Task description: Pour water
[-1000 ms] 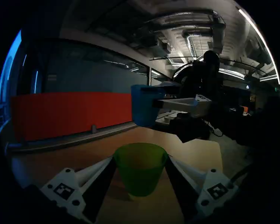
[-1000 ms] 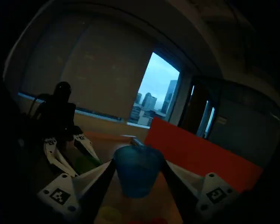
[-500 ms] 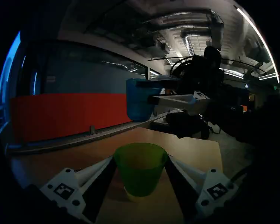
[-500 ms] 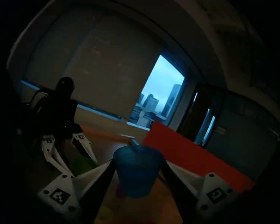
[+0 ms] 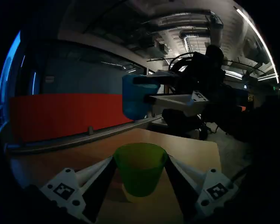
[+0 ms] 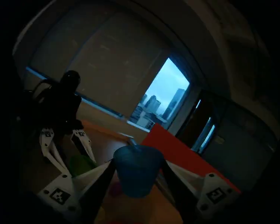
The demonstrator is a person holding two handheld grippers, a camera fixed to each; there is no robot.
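In the left gripper view, my left gripper [image 5: 140, 164] is shut on a green cup [image 5: 140, 168] that stands upright just above the wooden table [image 5: 188, 149]. Farther off and higher, the right gripper [image 5: 147, 93] carries a blue cup [image 5: 134, 96], raised above the table and tilted a little. In the right gripper view, my right gripper [image 6: 137, 170] is shut on that blue cup [image 6: 136, 175]. Down to its left, the left gripper [image 6: 63, 145] grips the green cup [image 6: 80, 164]. Whether either cup contains water is hidden in the dim light.
A long red panel [image 5: 69, 114] runs behind the table below dark glass. A person [image 5: 209, 80] in dark clothes stands behind the right gripper. A bright window [image 6: 160, 95] shows city towers. Small coloured things [image 6: 115, 188] lie on the table under the blue cup, too dim to name.
The blue cup and right gripper have risen and shifted left over the table, tilting slightly. The green cup and left gripper have stayed in place.
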